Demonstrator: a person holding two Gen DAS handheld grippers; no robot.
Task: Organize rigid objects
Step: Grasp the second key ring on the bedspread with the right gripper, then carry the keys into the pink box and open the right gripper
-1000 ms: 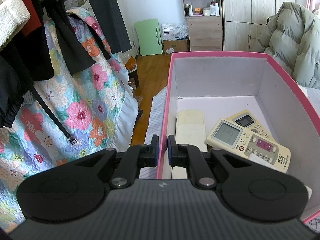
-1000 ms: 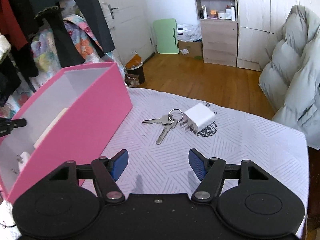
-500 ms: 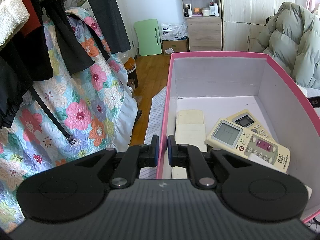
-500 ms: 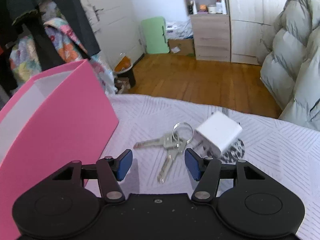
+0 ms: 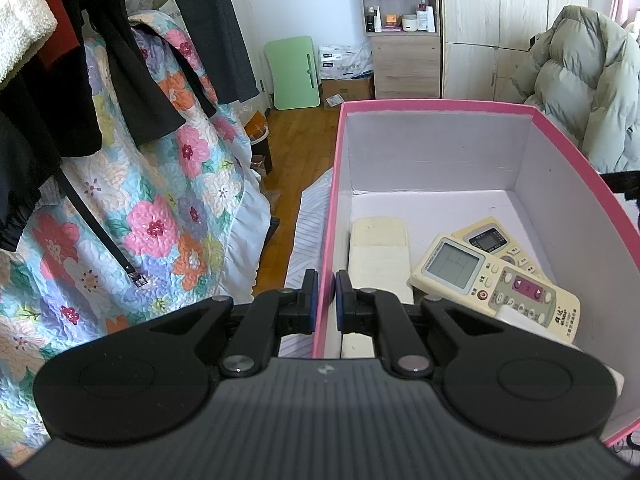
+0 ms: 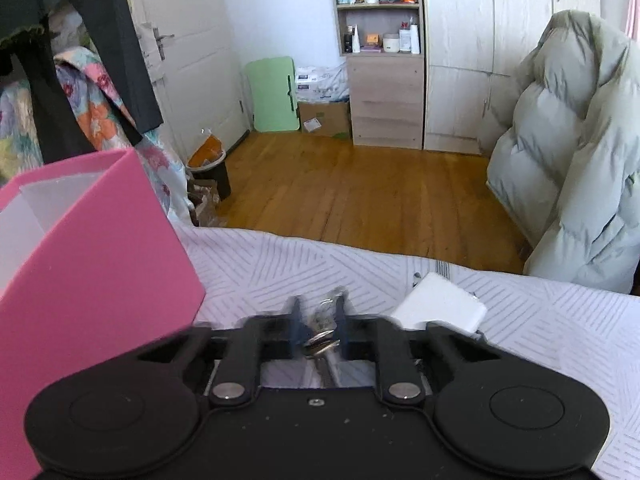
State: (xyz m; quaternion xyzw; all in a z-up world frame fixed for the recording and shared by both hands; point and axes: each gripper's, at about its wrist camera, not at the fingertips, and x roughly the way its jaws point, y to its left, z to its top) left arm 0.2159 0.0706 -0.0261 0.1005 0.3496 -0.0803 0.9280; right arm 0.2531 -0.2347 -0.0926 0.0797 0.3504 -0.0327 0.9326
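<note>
My left gripper (image 5: 327, 296) is shut on the near left wall of the pink box (image 5: 440, 105), one pad outside and one inside. Inside the box lie two cream remote controls (image 5: 496, 284), overlapping, and a flat cream slab (image 5: 380, 248). On the patterned white cloth, my right gripper (image 6: 319, 320) has its jaws closing on a bunch of metal keys (image 6: 320, 338), and the pads pinch them. A white plug adapter (image 6: 438, 306) rests just right of the fingers. The pink box (image 6: 100, 248) stands to the left in the right wrist view.
A floral quilt (image 5: 160, 208) and dark hanging clothes (image 5: 120, 60) crowd the left. A grey-green puffer coat (image 6: 568, 168) sits at the right. Beyond the cloth's edge are a wooden floor (image 6: 360, 188), a small bin (image 6: 208, 160) and a shelf unit (image 6: 380, 60).
The right gripper moved forward and down over the keys and closed on them; it was wide open before. The left gripper kept still on the box wall.
</note>
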